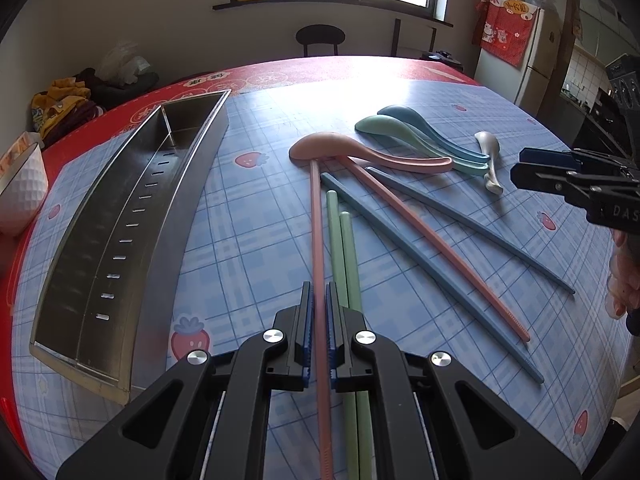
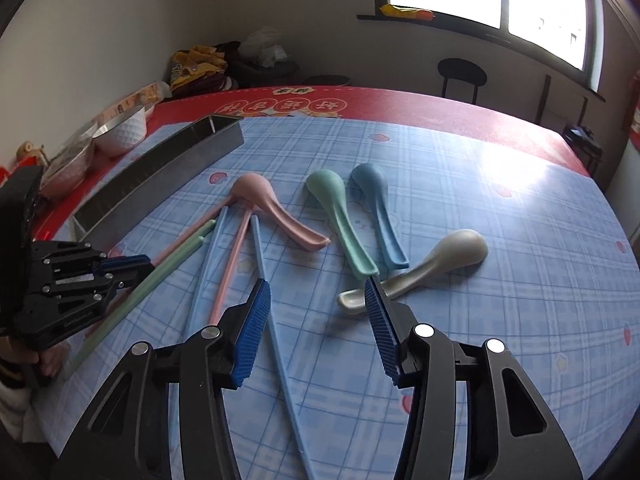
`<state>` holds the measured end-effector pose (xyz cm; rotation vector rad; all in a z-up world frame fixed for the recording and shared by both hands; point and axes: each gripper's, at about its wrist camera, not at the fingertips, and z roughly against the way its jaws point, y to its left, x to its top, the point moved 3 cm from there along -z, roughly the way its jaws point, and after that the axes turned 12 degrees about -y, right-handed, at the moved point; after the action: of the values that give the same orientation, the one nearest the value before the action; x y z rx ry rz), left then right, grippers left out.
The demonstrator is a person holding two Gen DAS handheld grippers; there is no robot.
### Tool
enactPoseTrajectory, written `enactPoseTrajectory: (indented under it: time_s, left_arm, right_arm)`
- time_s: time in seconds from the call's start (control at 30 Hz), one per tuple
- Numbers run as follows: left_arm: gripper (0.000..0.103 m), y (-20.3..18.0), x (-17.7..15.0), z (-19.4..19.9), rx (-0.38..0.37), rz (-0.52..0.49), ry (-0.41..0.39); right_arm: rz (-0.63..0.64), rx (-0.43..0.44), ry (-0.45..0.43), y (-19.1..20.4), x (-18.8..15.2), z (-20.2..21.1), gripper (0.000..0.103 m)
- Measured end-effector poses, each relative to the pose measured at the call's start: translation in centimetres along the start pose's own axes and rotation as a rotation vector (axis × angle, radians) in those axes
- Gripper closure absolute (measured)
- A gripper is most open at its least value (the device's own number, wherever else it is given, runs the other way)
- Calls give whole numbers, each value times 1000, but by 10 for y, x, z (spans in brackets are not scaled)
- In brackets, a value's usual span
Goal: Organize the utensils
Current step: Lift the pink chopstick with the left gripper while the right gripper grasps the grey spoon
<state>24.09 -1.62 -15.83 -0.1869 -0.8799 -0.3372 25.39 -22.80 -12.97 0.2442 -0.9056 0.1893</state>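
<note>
My left gripper (image 1: 319, 312) is shut on a pink chopstick (image 1: 318, 232) whose far end lies under the pink spoon (image 1: 344, 150). Two green chopsticks (image 1: 344, 248) lie just right of it, passing under the right finger. A second pink chopstick (image 1: 436, 248) and two blue chopsticks (image 1: 424, 272) fan out to the right. Green (image 1: 400, 132), blue (image 1: 424, 124) and silver (image 1: 490, 156) spoons lie beyond. The steel utensil tray (image 1: 120, 240) stands at left. My right gripper (image 2: 316, 292) is open, hovering above a blue chopstick (image 2: 276, 320), near the silver spoon (image 2: 440, 264).
A white bowl (image 1: 20, 188) sits at the table's left edge on the red cloth (image 1: 280, 72). A chair (image 1: 320, 38) stands behind the table, and a fridge (image 1: 532, 64) at far right. Clothes are piled at far left.
</note>
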Motion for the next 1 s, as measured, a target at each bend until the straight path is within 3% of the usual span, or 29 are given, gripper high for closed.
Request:
enactPoseTrajectory:
  time_s: [0.2,0.5,0.6,0.77,0.87,1.0]
  left_arm:
    - [97,3,0,1,-13,21,-2]
    - [97,3,-1,0,-20,29,-3]
    - [97,3,-1,1,-23,34,-3]
    - [97,3,-1,1,-22,31,-4]
    - [97,3,-1,1,-21,31,-4]
    - [97,3,-1,0,-17,25,-4]
  right_arm:
    - [-223,-56,53,-50,-1,-18,60]
    - [-358,-105,85,-80,4,-55,60]
    - [-351,-123,69,-81,9,-64,63]
    - [-353,-98,46,-79,16,-76,79]
    - [-275,-102,33,-64,17,-76,93]
    - [-183,-105,9,-49,15,-69,97]
